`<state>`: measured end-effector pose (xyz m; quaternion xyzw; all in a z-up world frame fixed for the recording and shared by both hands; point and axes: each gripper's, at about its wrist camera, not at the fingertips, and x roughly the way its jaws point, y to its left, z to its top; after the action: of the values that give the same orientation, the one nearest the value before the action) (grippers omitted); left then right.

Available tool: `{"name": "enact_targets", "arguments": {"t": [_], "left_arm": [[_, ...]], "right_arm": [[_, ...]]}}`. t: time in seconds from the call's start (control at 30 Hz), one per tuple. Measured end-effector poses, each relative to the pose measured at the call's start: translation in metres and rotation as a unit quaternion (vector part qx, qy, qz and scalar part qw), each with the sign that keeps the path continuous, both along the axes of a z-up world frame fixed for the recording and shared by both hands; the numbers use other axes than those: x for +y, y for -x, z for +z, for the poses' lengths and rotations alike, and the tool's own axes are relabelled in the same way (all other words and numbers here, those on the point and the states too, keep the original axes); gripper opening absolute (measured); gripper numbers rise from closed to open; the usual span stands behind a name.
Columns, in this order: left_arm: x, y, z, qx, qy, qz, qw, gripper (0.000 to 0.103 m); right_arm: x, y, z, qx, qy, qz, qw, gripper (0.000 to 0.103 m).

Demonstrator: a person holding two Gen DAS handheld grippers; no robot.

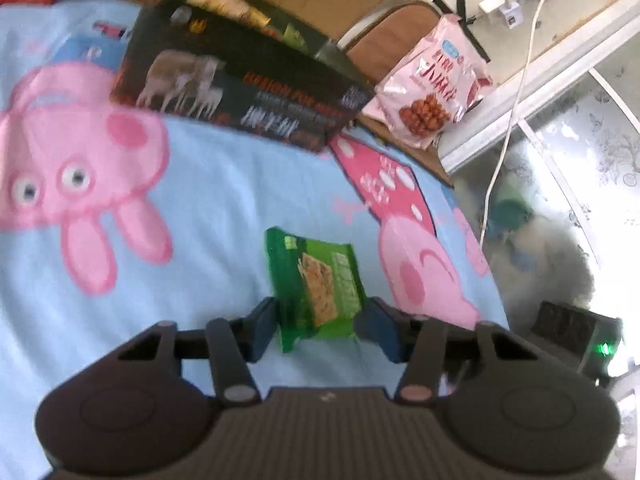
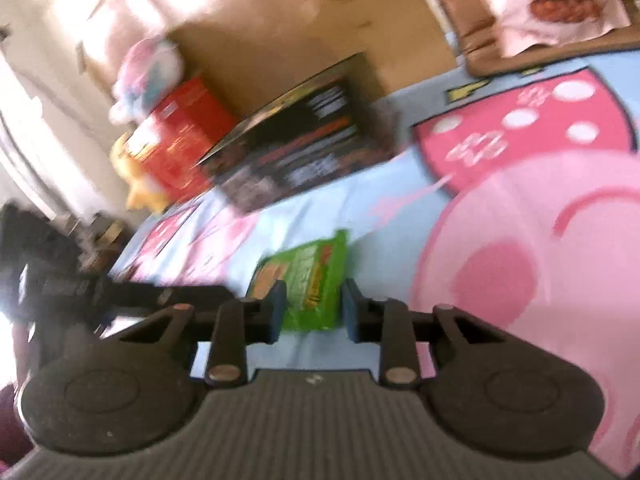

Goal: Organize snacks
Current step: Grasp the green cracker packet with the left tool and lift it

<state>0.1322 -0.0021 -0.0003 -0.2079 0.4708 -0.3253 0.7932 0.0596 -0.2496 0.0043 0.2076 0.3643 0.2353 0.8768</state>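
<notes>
In the left wrist view my left gripper (image 1: 320, 320) is shut on a green cracker packet (image 1: 316, 280), held above the blue cartoon-pig blanket (image 1: 224, 208). In the right wrist view my right gripper (image 2: 312, 308) is shut on a bright green snack packet (image 2: 312, 280), also above the blanket (image 2: 400, 216). A black open box (image 1: 240, 88) with snacks inside lies at the far side of the blanket; it also shows in the right wrist view (image 2: 304, 148). A pink bag of nuts (image 1: 432, 84) lies on a brown cushion beyond it, also seen in the right wrist view (image 2: 556, 0).
A red box (image 2: 180, 136) and soft toys (image 2: 148, 72) sit left of the black box. A white cable (image 1: 516, 92) hangs down at the right over a white ledge. A dark device with a green light (image 1: 576, 340) stands low at the right.
</notes>
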Motion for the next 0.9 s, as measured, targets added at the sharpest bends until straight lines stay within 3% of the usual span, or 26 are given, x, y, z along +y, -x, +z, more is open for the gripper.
{"name": "enact_targets", "arguments": {"t": [0.13, 0.3, 0.47, 0.57, 0.73, 0.8, 0.87, 0.9], "left_arm": [[0.010, 0.030, 0.001, -0.011, -0.021, -0.007, 0.9997, 0.037], [0.025, 0.078, 0.005, -0.017, -0.026, -0.021, 0.9993, 0.037], [0.032, 0.109, 0.006, -0.015, -0.030, -0.040, 0.9986, 0.052], [0.038, 0.107, 0.012, -0.024, -0.037, -0.025, 0.9987, 0.059], [0.030, 0.099, 0.011, -0.028, -0.045, -0.031, 0.9981, 0.058], [0.022, 0.100, 0.010, -0.038, -0.050, -0.040, 0.9972, 0.054], [0.013, 0.100, 0.008, -0.039, -0.054, -0.061, 0.9959, 0.043], [0.011, 0.101, 0.008, -0.042, -0.054, -0.061, 0.9958, 0.043]], "right_arm": [[0.022, 0.034, 0.008, -0.027, 0.046, 0.038, 0.998, 0.032], [0.026, 0.077, 0.005, -0.034, 0.052, 0.101, 0.993, 0.033], [0.032, 0.111, 0.005, -0.055, 0.087, 0.113, 0.988, 0.034], [0.036, 0.115, 0.007, -0.072, 0.113, 0.109, 0.985, 0.042], [0.048, 0.117, 0.005, -0.103, 0.166, 0.120, 0.973, 0.051], [0.051, 0.115, 0.002, -0.111, 0.176, 0.122, 0.970, 0.053], [0.055, 0.116, 0.000, -0.121, 0.182, 0.126, 0.968, 0.052], [0.058, 0.116, 0.000, -0.124, 0.184, 0.127, 0.967, 0.050]]}}
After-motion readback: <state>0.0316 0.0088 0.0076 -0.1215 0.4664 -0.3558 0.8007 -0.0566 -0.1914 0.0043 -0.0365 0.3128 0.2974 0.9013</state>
